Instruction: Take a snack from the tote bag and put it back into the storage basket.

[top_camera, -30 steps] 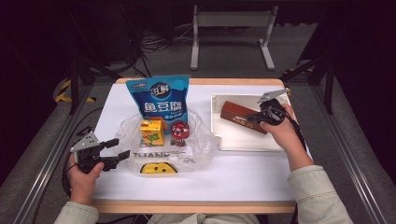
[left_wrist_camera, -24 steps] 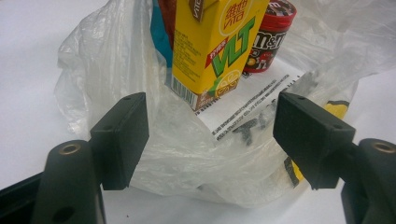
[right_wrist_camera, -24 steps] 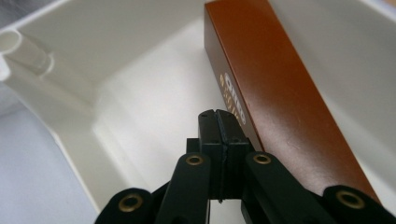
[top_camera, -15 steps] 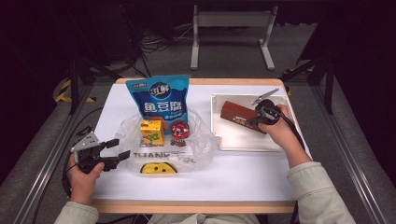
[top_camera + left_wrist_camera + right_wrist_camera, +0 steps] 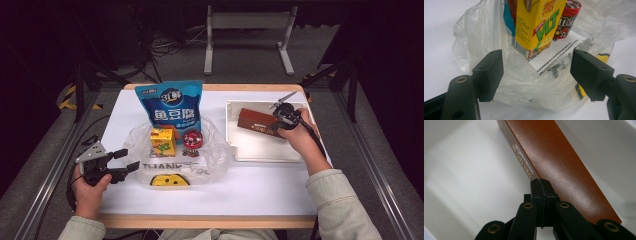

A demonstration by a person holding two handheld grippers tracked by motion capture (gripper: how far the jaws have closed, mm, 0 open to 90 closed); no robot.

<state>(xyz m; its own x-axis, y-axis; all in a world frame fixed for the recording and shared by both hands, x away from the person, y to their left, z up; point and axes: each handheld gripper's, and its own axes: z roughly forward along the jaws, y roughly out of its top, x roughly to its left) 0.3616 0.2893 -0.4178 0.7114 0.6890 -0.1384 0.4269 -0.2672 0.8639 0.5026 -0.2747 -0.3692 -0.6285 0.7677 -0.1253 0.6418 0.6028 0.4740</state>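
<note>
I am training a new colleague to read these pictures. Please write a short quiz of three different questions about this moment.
1. True or false: the left hand-held gripper is open in front of the clear plastic bag.
2. Which item lies in the white tray? A. yellow VLT carton B. brown box C. blue snack pouch
3. Fill in: the right hand-held gripper is ____, its tips at the brown box.

Key: 1 true. 2 B. 3 shut.
</note>
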